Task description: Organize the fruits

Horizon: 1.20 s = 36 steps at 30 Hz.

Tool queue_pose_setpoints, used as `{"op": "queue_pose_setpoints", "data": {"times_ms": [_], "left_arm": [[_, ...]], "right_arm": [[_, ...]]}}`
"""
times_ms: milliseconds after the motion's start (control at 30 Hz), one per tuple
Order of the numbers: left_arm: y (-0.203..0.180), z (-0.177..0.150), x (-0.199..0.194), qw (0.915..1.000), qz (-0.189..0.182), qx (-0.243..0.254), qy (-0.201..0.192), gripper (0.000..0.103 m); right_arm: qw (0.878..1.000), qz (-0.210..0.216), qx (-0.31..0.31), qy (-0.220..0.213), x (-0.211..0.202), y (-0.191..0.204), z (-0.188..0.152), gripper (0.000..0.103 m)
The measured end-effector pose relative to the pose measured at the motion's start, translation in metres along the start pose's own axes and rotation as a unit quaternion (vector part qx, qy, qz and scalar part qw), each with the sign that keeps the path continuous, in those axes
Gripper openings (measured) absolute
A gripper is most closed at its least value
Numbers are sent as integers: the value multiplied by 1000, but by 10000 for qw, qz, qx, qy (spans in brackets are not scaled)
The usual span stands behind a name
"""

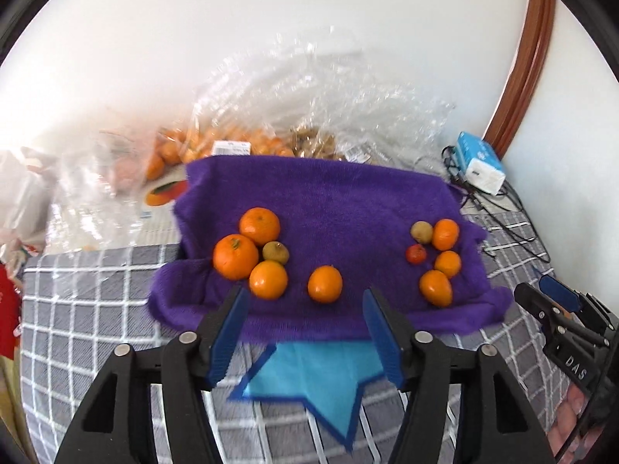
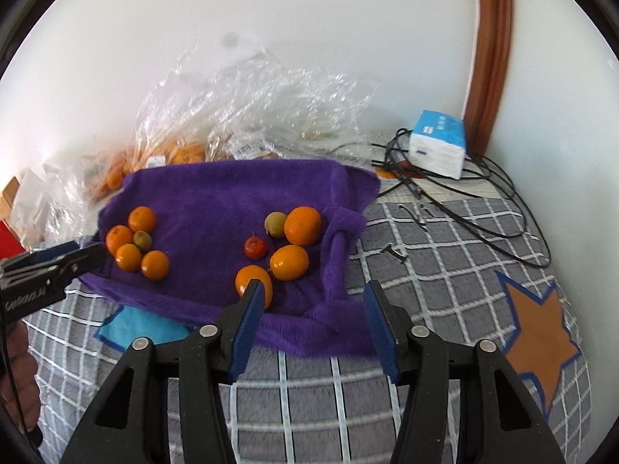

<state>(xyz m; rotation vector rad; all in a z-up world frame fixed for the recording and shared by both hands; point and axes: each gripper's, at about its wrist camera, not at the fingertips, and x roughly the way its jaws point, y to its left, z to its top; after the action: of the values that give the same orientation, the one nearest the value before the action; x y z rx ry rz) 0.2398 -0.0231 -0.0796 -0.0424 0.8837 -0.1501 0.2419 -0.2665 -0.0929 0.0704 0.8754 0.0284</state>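
A purple towel (image 1: 329, 201) lies on the checked cover with fruit in two groups. The left group has three oranges (image 1: 235, 257) around a small brownish fruit (image 1: 275, 252), and a single orange (image 1: 325, 284) lies just beyond my left gripper (image 1: 305, 295), which is open and empty. The right group (image 2: 289, 262) holds oranges, a small red fruit (image 2: 255, 247) and a greenish fruit (image 2: 276, 224). My right gripper (image 2: 314, 286) is open over the towel's near edge. Its left finger hides part of an orange (image 2: 251, 280), and nothing is between the pads.
Clear plastic bags (image 1: 294, 116) with more oranges sit behind the towel, against the white wall. A tissue pack (image 2: 439, 143) and black cables (image 2: 464, 197) lie at the back right. The grey checked cover (image 2: 425, 270) has an orange star patch (image 2: 537, 332) and a blue one (image 1: 309, 375).
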Motion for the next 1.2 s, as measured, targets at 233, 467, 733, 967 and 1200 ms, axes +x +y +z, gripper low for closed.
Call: {"op": "queue_pose_setpoints", "data": {"times_ms": [233,467,733,967,1200], "left_arm": [[-6,-29,-69,9991,37,-27,-420,80],[-14,-60,-117,9977,-57,-105,-664,85],[-24,-92,-158,9947,33,-75,-1021,95],[-26,-112,-180,9927,216,-97,-1180,100],[-29,-119,-189,9917,244,-86,-1260,100]], "right_arm": [[9997,-78,98,-230,-63,-8,-18,69],[9988,-248,36,-427,-117,-7,-47,84],[9973,-195,-48,-709,-155,-5,-76,101],[9972,-193,-37,-724,-174,-8,-94,103],[9967,-193,-60,-780,-183,-8,-101,103]]}}
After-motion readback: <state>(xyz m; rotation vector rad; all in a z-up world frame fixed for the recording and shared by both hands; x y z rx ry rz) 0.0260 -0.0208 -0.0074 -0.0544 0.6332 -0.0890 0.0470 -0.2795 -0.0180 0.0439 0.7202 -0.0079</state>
